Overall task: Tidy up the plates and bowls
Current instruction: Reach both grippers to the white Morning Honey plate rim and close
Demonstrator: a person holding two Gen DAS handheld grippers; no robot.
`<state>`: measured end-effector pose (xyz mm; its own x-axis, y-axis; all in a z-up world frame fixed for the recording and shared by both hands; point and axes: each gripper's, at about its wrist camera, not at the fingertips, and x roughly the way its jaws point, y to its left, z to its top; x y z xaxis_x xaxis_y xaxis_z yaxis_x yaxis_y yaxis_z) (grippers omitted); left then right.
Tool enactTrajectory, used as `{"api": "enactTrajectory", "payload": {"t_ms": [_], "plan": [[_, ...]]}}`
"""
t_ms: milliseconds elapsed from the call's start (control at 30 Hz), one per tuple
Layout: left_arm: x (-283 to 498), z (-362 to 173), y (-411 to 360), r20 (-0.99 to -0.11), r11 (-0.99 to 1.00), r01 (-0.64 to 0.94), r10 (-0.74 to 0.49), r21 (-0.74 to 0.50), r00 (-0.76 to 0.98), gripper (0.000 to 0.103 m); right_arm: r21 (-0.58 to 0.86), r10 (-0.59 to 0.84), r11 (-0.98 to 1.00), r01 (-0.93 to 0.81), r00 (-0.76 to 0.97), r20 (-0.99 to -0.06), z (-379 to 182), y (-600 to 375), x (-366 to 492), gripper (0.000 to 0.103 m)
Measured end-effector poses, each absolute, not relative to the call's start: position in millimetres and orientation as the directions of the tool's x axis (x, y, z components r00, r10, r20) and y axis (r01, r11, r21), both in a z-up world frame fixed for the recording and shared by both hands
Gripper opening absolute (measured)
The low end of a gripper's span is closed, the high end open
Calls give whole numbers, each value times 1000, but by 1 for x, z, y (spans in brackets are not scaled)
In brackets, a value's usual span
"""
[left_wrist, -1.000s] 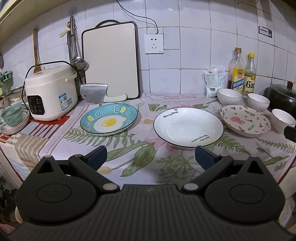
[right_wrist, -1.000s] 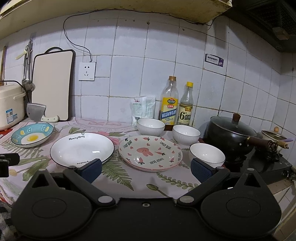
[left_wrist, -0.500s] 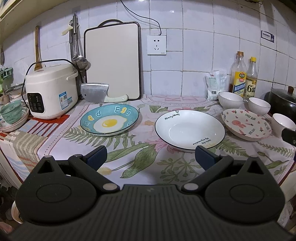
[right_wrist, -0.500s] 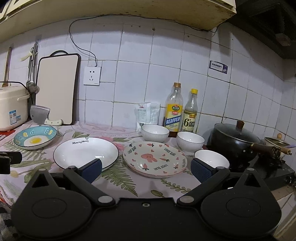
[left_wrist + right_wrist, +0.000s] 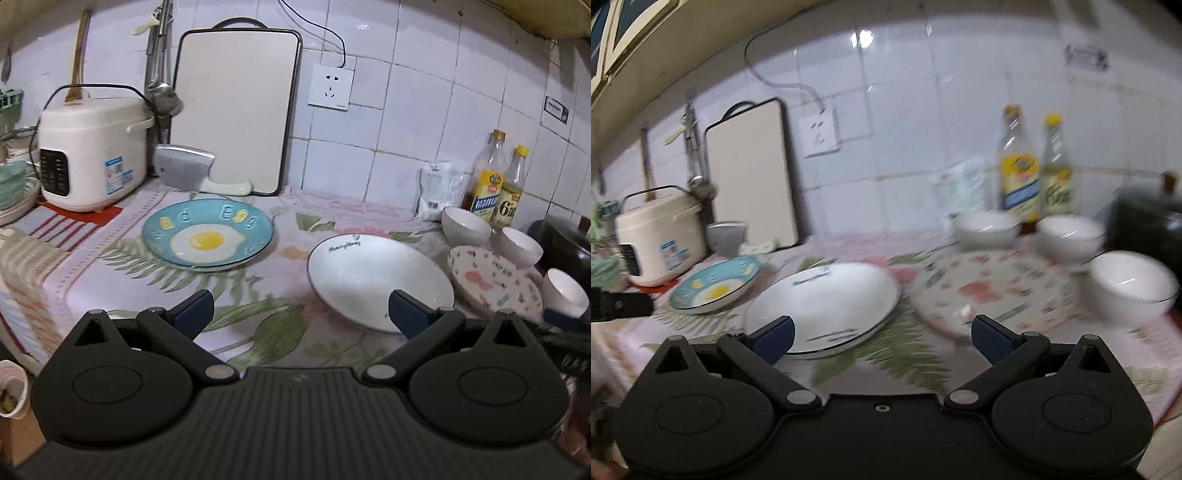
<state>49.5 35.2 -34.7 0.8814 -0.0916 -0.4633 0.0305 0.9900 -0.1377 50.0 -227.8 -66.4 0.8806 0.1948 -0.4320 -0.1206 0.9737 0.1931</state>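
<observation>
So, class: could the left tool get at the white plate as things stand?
Probably yes. The left tool is open and empty, the white plate lies just ahead to its right, and nothing stands between them.

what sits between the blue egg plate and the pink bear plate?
The white plate, lying flat on the floral cloth between the blue egg plate and the pink bear plate. Clearest in the left wrist view.

Two low wrist views toward the tiled wall, both sharing the white plate (image 5: 376, 280) (image 5: 827, 301).
</observation>
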Motion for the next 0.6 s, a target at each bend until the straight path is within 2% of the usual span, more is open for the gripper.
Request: {"api": "enactTrajectory", "payload": {"t_ms": [100, 167, 267, 333, 400, 567, 600], "plan": [[66, -40, 27, -449, 990, 22, -82, -137, 890, 99, 214, 231, 966, -145, 855, -465, -79, -221, 71, 103], [77, -46, 21, -439, 990, 37, -95, -139, 893, 98, 237, 250, 960, -149, 837, -487, -86, -218, 83, 95], [96, -58, 13, -449, 989, 52, -108, -137, 887, 87, 289, 289, 945, -153, 802, -523, -99, -217, 104, 89], [110, -67, 10, -473, 987, 52, -118, -151, 873, 85, 306, 299, 941, -148, 789, -538, -105, -218, 113, 85], [123, -75, 8, -502, 984, 61, -137, -165, 854, 75, 321, 306, 936, -141, 776, -551, -111, -218, 123, 78], [154, -91, 1, -569, 984, 64, -150, -168, 808, 59, 391, 356, 910, -135, 738, -573, -121, -221, 143, 46], [158, -93, 1, -579, 985, 62, -147, -163, 802, 55, 394, 360, 909, -136, 732, -578, -121, -220, 147, 44]]}}
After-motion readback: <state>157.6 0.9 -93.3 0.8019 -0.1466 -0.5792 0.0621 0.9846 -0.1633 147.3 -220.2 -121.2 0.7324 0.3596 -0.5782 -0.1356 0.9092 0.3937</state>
